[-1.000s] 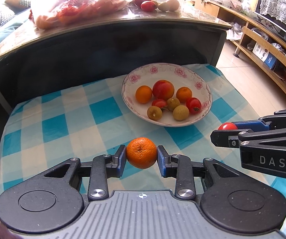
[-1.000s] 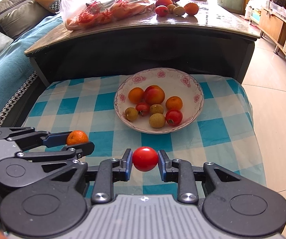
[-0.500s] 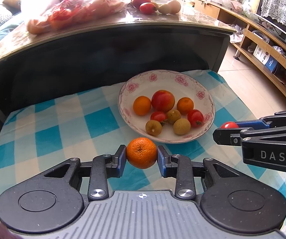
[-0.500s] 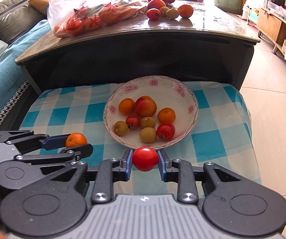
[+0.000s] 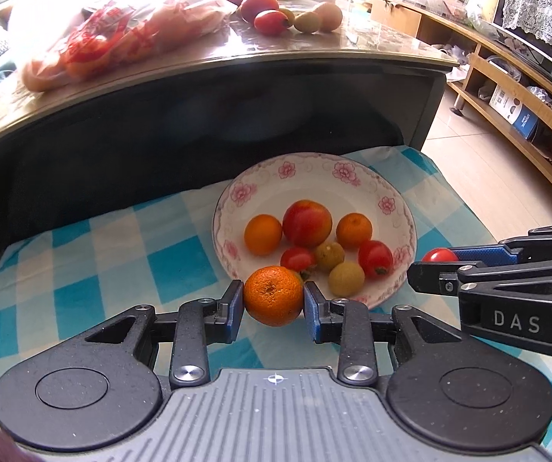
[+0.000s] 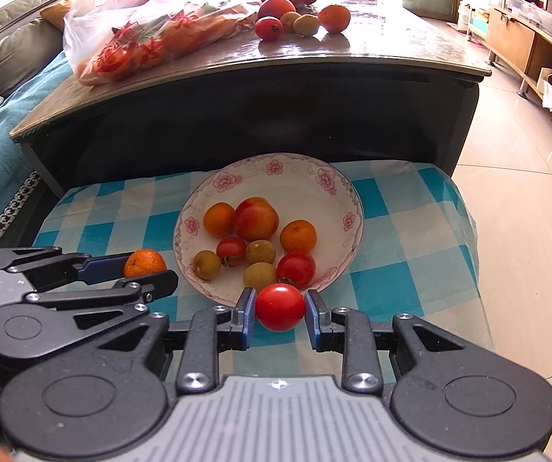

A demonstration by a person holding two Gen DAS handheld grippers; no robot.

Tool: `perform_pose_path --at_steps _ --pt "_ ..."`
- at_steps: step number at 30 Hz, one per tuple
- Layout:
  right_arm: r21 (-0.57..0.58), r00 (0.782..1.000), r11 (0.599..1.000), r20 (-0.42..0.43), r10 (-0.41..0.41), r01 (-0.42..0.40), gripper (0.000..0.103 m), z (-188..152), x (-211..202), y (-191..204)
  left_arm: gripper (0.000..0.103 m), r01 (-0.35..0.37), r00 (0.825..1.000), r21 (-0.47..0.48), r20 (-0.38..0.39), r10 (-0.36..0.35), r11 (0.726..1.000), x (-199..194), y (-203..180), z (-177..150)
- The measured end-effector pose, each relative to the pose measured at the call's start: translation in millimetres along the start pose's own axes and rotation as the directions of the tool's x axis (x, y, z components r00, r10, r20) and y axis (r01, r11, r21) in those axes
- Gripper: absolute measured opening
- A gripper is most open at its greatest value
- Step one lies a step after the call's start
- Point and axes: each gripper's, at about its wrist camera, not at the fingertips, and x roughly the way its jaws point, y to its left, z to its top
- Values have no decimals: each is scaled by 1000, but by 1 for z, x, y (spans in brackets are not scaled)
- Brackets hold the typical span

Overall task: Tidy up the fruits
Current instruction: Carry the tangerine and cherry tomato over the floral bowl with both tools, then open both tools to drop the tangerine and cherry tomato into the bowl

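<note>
Left tongs [image 5: 273,302] clamp a mandarin [image 5: 273,295], right tongs [image 6: 279,314] a tomato [image 6: 280,307], both poised near the plate [image 6: 306,177] for dropping in.

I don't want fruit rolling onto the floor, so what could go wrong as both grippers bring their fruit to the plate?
1. The plate already holds eight fruits; a dropped tangerine or tomato might knock one out.
2. Left gripper and right gripper approach side by side and could bump.
</note>
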Motion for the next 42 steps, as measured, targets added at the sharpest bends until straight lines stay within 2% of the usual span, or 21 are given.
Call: perform_pose_path --at_steps 23,42 --pt "53 999 998 19 35 -36 30 39 46 -24 41 -2 999 40 -35 4 999 44 -18 19" --pt "66 999 997 18 48 -49 31 47 76 -24 42 2 999 32 -44 -1 999 57 -16 27"
